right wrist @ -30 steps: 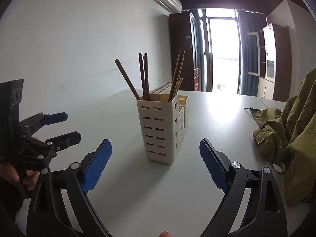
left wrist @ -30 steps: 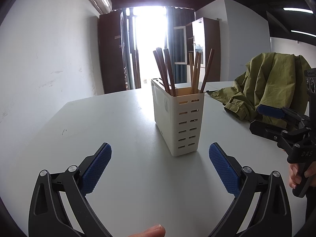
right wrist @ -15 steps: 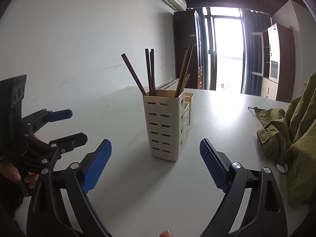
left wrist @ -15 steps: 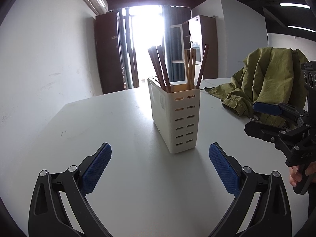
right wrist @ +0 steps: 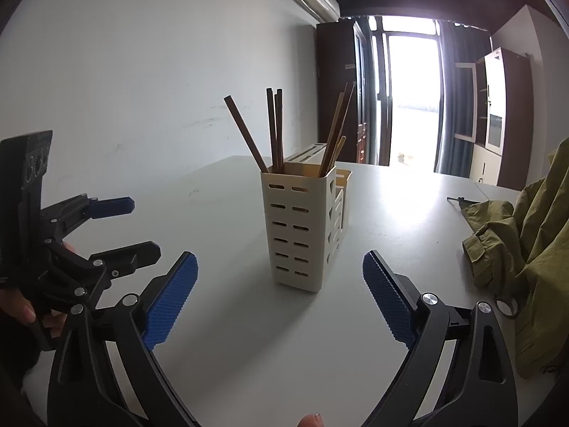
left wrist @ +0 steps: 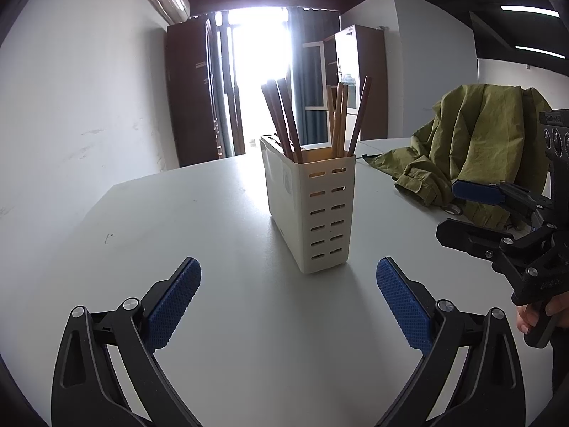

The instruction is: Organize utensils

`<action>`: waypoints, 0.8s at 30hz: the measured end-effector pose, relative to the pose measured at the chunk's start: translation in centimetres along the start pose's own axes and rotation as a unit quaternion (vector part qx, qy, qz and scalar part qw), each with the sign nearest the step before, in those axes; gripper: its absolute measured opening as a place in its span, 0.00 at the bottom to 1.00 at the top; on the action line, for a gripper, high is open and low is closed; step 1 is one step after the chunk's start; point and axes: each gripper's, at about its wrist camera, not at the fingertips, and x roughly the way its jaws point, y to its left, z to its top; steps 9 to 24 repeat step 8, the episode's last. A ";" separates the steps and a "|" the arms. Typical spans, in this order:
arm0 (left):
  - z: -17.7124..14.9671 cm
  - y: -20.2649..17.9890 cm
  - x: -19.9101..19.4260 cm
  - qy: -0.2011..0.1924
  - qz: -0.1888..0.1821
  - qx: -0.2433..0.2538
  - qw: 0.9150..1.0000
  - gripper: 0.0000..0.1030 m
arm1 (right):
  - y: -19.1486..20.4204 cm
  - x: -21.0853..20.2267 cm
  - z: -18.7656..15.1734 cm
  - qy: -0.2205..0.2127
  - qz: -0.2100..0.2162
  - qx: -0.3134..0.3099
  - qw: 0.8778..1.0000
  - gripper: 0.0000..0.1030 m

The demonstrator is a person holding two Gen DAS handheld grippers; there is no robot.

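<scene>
A cream slotted utensil holder (left wrist: 313, 210) stands upright on the white table (left wrist: 199, 220), with several brown and light wooden chopsticks (left wrist: 284, 121) standing in it. It also shows in the right wrist view (right wrist: 302, 227) with its chopsticks (right wrist: 274, 128). My left gripper (left wrist: 288, 299) is open and empty, just in front of the holder. My right gripper (right wrist: 279, 295) is open and empty, also in front of it. Each gripper shows in the other's view: the right one (left wrist: 462, 210) at the right, the left one (right wrist: 135, 227) at the left.
An olive green jacket (left wrist: 476, 149) lies heaped on the table to the right of the holder, also in the right wrist view (right wrist: 533, 249). A white wall runs along the left. Dark cabinets and a bright doorway stand beyond the table's far edge.
Both grippers have tilted and shifted slightly, so the holder sits a little differently in each view. Both stay open and empty. The holder and chopsticks have not moved.
</scene>
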 end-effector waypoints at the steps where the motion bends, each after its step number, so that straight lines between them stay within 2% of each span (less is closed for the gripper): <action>1: 0.0 0.0 0.1 0.003 -0.001 0.001 1.000 0.94 | 0.0 0.1 0.0 0.001 -0.001 0.000 1.000 0.93; 24: -0.1 0.4 0.3 0.009 0.003 -0.007 1.000 0.94 | -0.1 0.3 -0.2 0.006 -0.002 0.000 1.000 0.94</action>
